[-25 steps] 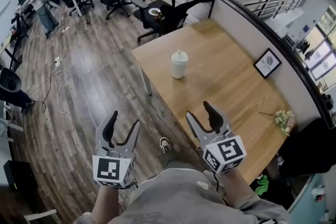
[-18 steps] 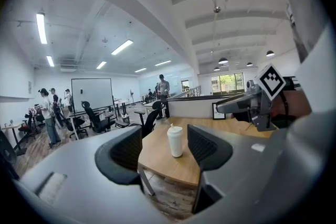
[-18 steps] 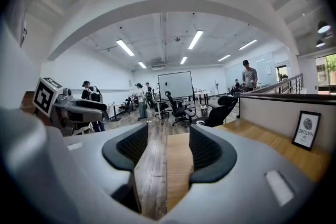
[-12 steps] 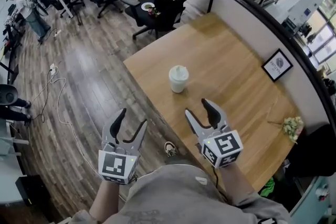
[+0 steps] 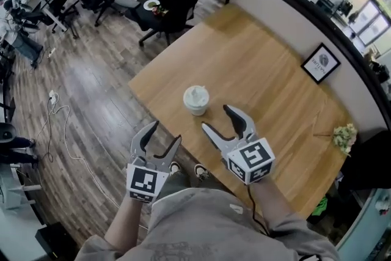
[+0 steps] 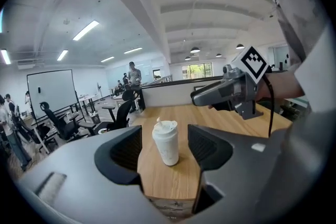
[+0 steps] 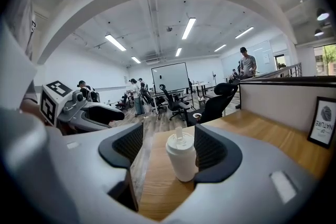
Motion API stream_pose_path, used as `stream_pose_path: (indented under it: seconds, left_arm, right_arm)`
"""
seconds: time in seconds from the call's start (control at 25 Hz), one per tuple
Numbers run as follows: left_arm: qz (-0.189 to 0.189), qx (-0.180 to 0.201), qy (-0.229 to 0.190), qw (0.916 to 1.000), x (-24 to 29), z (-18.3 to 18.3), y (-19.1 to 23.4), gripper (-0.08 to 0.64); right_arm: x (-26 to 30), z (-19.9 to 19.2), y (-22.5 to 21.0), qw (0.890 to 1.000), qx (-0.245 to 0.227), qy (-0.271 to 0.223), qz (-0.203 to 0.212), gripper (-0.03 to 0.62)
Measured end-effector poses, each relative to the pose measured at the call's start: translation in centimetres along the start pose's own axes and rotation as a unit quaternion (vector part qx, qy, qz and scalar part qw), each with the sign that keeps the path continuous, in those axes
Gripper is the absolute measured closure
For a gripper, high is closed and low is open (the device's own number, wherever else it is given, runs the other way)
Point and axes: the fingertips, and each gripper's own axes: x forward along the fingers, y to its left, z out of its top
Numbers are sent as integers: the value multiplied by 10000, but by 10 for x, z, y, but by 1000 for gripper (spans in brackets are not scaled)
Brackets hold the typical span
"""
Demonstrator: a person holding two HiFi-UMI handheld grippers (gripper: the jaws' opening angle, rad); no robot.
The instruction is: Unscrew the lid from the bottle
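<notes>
Bottle: a white bottle [image 5: 196, 101] stands upright on the desk, close to the edge nearest the person. Nothing touches it.
Lid: the white lid [image 5: 196, 94] is seated on the bottle's top. The right gripper view shows a small nub sticking up from it.
Desk: the pale wooden desk [image 5: 263, 76] spreads out behind and to the right of the bottle, mostly bare.
Right gripper: the right gripper [image 5: 215, 118] hovers over the desk just short of the bottle, on the person's side and slightly to the right. Its jaws are spread and have just been opening wider. No pad presses on anything, and the bottle stands just beyond the tips, framed by the gap between them in that gripper's own view.
Left gripper: the left gripper [image 5: 165, 133] hangs to the left of the bottle and nearer the person, off the desk's edge and over the floor. Its jaws are also spread with nothing between them, and it points toward the bottle from a little way off.
Partition: a grey partition [image 5: 278, 9] runs along the far side of the desk, well behind the bottle.
Picture frame: a small black picture frame [image 5: 321, 63] leans against the partition, far right of the bottle.
Flowers: a pale bunch of flowers [image 5: 344, 136] lies at the desk's right end, well away from the bottle.
Chairs: black office chairs [image 5: 164, 4] stand past the desk's far corner, beyond the bottle.
Floor: a wood-plank floor [image 5: 91, 82] stretches away to the bottle's left.
People: several people [image 7: 135, 95] stand far beyond the bottle, near a whiteboard [image 7: 169, 77].
</notes>
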Motion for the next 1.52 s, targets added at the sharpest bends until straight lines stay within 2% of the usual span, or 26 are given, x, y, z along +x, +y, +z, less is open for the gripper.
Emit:
stream_pose_path:
  seconds: [0.12, 0.36, 0.68, 1.04, 1.16, 1.36, 1.52]
  left_arm:
    - [-248, 184, -155, 9994, 23, -1, 2, 288]
    - [-1057, 309, 54, 9939, 79, -29, 4, 242]
    - [-2126, 547, 62, 9756, 133, -55, 16, 224]
    - [-3299, 952, -148, 9391, 170, -83, 13, 204]
    - [-3690, 1073, -246, 9229, 178, -89, 7, 200]
    - [-4334, 1229, -534, 8912, 181, -99, -13, 175]
    - [-4506, 1337, -613, 8805, 190, -105, -20, 173]
  right_arm:
    - [15, -2, -8, 10000, 24, 49, -44, 281]
    - [43, -14, -21, 9993, 101, 233, -263, 264]
    - [86, -28, -34, 9947, 414, 462, -819, 241]
    - [124, -43, -46, 9874, 479, 668, -1353, 213]
    - [132, -45, -47, 9846, 483, 703, -1527, 198]
    - [140, -53, -51, 9798, 597, 694, -1776, 196]
    - [142, -60, -54, 9772, 548, 662, -1941, 198]
